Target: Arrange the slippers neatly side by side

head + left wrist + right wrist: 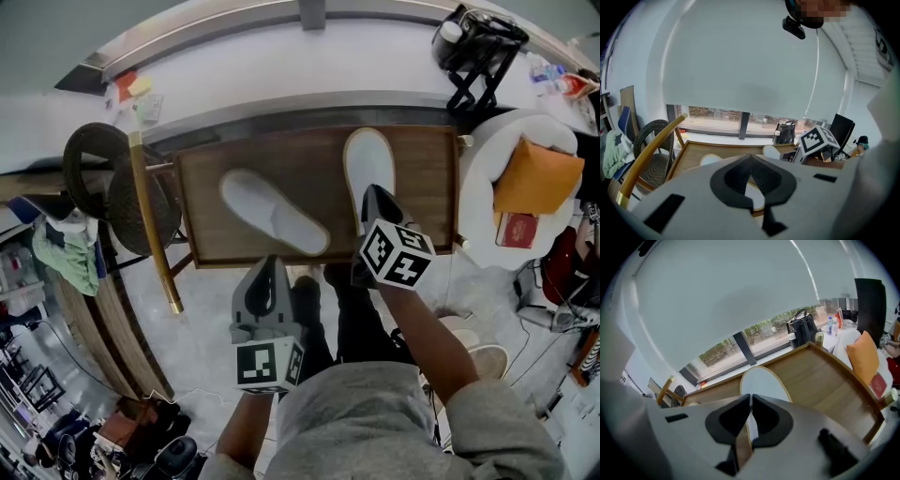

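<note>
The right gripper's jaws pinched the near edge of an upright white fabric slipper on the brown wooden tabletop. The left gripper's jaws were pressed together, empty, with the slanted second white slipper just ahead of them.

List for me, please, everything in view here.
slippers: 2, white, on the table; one slanted at left, one straight at right
table: 1, brown wood, centre
wicker chair: 1, dark, left of table
bag: 1, black, top right
armchair: 1, white, right of table
cushion: 1, orange, on the armchair
cloth: 1, green, far left
left gripper: 1, grey, jaws shut, at the table's near edge
right gripper: 1, grey, jaws shut, over the straight slipper's near end
</note>
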Demonstrator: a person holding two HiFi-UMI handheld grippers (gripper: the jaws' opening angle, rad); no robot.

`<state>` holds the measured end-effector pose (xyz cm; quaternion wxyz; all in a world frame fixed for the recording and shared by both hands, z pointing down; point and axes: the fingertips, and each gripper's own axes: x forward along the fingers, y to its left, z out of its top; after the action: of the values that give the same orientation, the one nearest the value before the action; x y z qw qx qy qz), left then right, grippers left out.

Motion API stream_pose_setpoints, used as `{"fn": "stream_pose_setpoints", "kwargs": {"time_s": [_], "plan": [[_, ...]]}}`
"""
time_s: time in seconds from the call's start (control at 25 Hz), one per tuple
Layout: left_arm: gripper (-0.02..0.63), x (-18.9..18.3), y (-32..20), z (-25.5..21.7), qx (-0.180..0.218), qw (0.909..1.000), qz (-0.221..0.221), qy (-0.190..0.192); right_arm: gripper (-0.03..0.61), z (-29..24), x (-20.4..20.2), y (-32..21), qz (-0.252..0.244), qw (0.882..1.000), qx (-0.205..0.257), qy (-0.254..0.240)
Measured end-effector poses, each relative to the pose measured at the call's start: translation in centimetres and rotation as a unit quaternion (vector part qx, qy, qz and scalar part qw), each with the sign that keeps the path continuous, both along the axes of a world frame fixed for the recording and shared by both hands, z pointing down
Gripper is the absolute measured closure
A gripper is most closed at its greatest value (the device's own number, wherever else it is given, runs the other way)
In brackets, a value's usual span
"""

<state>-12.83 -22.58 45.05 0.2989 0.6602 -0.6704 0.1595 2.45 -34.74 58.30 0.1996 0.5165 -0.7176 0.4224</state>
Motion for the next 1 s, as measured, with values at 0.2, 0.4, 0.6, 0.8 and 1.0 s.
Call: {"fn": "stream_pose_setpoints", "kwargs": {"time_s": [0.2, 0.4, 0.6, 0.8, 1.0], "plan": [[0.6, -0.3, -0.1, -0.1, 0.001, 1.0, -0.003, -0.001, 0.545, 0.3, -1.2, -0.7, 0.012, 1.0, -0.003, -0.027], [0.6, -0.1, 0.0, -0.3, 0.003, 1.0, -0.004, 0.0, 0.511, 0.3, -1.6, -0.4, -0.05, 0.998, -0.006, -0.027], [0.598, -0.6, 0.2, 0.3, -0.002, 0.9998, -0.018, 0.001, 0.422, -1.5, -1.6, 0.3, -0.119, 0.992, 0.028, -0.016], [0.597, -1.5, 0.2, 2.2, -0.021, 0.9987, -0.047, 0.003, 0.42, -2.8, -1.5, 0.8, -0.147, 0.988, 0.053, -0.005], [0.465, -1.9, -0.5, 5.3, -0.041, 0.9966, -0.06, 0.037, 0.421, -4.4, -0.5, 1.1, -0.15, 0.985, 0.081, 0.003]]}}
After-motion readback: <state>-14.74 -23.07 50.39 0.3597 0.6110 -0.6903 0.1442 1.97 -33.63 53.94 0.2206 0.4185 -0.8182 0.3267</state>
